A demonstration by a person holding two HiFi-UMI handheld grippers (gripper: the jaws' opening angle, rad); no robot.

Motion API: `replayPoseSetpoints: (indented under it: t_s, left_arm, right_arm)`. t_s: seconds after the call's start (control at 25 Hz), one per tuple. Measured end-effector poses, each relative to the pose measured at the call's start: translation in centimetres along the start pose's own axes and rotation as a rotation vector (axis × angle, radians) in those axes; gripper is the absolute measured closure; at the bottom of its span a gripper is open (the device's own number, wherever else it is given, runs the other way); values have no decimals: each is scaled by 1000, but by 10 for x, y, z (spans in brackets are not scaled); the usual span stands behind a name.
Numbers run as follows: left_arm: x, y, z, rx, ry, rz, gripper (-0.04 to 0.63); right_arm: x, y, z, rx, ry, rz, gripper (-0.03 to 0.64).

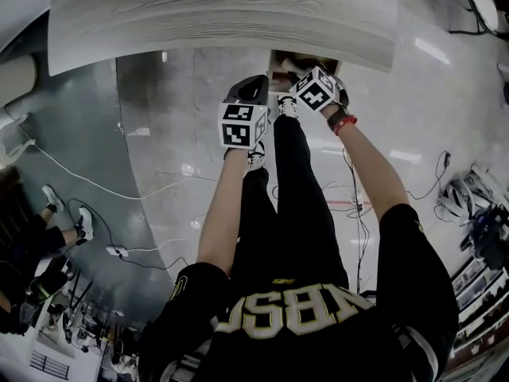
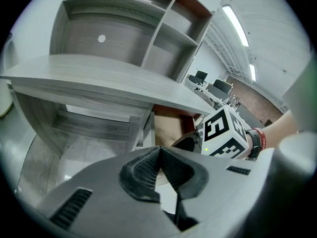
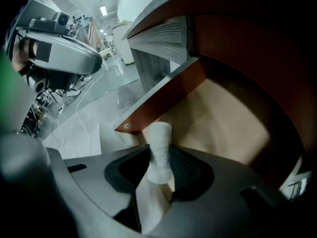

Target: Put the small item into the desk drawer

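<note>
Small item [image 3: 159,152], a white roll, perhaps foam, stands pinched in the right gripper [image 3: 161,171] over the open desk drawer [image 3: 233,118]. The left gripper [image 2: 159,167] is pressed together, empty. Released too near the drawer's rim, the roll could tumble outside.

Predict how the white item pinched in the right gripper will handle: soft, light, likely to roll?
Probably soft: the white item narrows where the right gripper squeezes it. Likely light, being small and fuzzy-looking. Its rounded shape might roll once released.
</note>
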State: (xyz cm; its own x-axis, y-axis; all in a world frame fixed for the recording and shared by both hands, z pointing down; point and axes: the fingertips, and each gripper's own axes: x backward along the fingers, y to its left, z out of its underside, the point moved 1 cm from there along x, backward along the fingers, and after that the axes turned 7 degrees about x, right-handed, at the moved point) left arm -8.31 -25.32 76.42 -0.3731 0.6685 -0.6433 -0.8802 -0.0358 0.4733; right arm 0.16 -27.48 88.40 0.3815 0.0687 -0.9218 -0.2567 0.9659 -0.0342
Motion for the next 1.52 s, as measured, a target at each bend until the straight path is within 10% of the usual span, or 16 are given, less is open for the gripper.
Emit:
replayPoseSetpoints:
  t_s: [1.52]
  left_arm:
    - [96, -59, -58, -118, -104, 56, 583]
  right_arm:
    - [177, 18, -15, -277, -218, 203, 482]
